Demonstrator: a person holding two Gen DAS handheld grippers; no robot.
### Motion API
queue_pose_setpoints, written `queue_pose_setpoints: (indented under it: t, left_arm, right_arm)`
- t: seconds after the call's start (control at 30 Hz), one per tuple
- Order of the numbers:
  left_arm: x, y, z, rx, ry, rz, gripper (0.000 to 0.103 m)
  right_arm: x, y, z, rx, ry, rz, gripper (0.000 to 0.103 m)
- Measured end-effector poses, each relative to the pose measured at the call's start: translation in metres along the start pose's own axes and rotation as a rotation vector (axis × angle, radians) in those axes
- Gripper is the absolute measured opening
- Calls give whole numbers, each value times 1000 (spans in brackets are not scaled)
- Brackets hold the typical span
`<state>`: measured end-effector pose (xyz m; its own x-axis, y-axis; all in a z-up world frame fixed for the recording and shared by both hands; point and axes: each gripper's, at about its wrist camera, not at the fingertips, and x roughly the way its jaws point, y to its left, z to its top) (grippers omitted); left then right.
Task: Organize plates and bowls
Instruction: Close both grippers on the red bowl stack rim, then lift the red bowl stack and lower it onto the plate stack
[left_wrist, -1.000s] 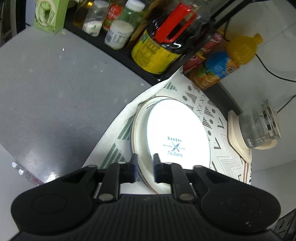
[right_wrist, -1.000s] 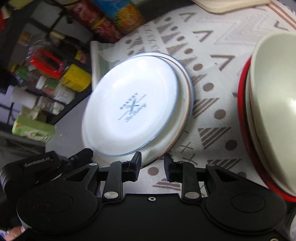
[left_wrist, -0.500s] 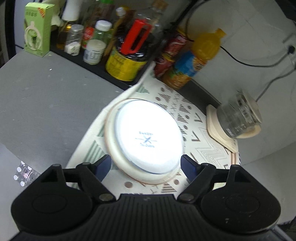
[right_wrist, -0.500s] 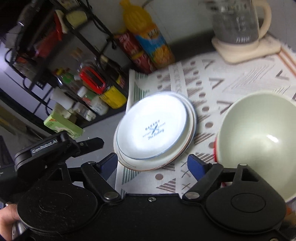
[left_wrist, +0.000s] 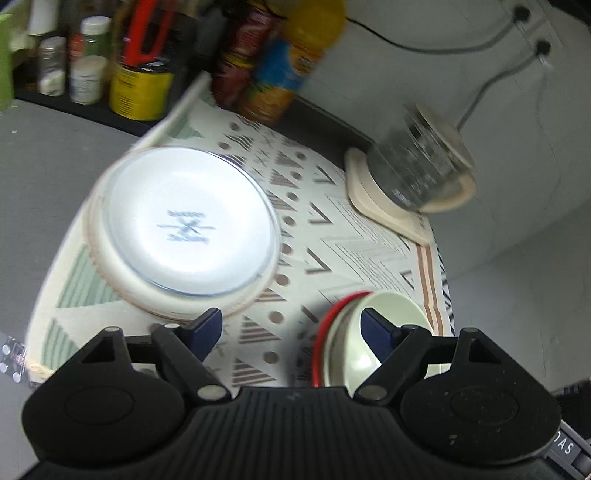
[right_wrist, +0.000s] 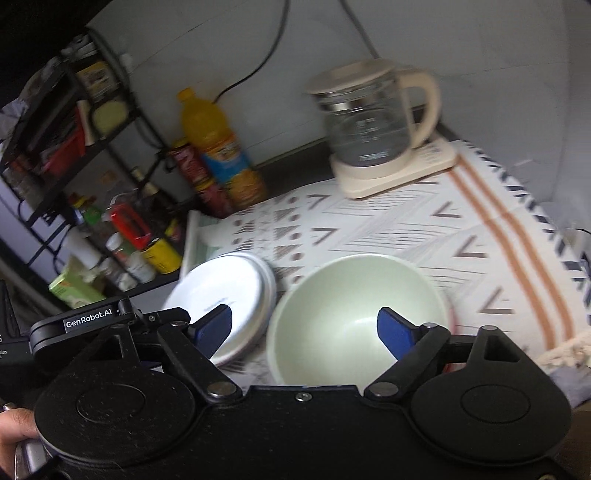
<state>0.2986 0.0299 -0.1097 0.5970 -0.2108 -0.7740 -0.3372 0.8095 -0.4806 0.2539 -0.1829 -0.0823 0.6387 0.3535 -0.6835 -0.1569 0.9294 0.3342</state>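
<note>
A stack of white plates (left_wrist: 188, 225) with a blue logo on the top one rests on the patterned cloth (left_wrist: 343, 254); the right wrist view shows the stack of plates (right_wrist: 225, 291) lower left of centre. To its right stands a stack of pale green bowls (right_wrist: 354, 314), red-rimmed lower down, also visible as the bowls (left_wrist: 365, 339) in the left wrist view. My left gripper (left_wrist: 291, 328) is open and empty above the cloth between plates and bowls. My right gripper (right_wrist: 304, 330) is open, hovering over the top bowl with nothing between its fingers.
A glass kettle (right_wrist: 373, 125) on a cream base stands at the back of the cloth. An orange juice bottle (right_wrist: 218, 147) and red cans (right_wrist: 192, 170) line the wall. A black rack (right_wrist: 92, 192) of jars and bottles stands at the left. A hand (right_wrist: 14, 432) holds the left gripper's body.
Both grippers were nearly shut at the plate stack's rim; both opened wide, let go and pulled back and up. The bowls have come into the left wrist view.
</note>
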Motion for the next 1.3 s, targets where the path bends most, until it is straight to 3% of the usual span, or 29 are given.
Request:
queue_pose_setpoints:
  t: [0.33,0.53,0.67,0.9,1.03,1.3]
  left_arm:
    - [52,-13,-11,44,122,-15,79]
    - [75,-10,-12,41,169,-9,76]
    - [91,-7,-11,28,231,-17,59]
    - [110,-8,-11,27,297,-47,46]
    - [120,-8,-13,20,344,-59,33]
    - [124,-13,-12,79,365,-61,32]
  right_arm:
    - [9,-51,-19,116,48,-126,83]
    - [31,-67,-33,176,125,-173,71]
    - [44,-75,-35,213,158,-185,65]
    - [67,-87,-38,278,241,-183,44]
    - [76,-92,-40,325,268,-154,35]
    - [82,-93,-38,305,284,-142,30]
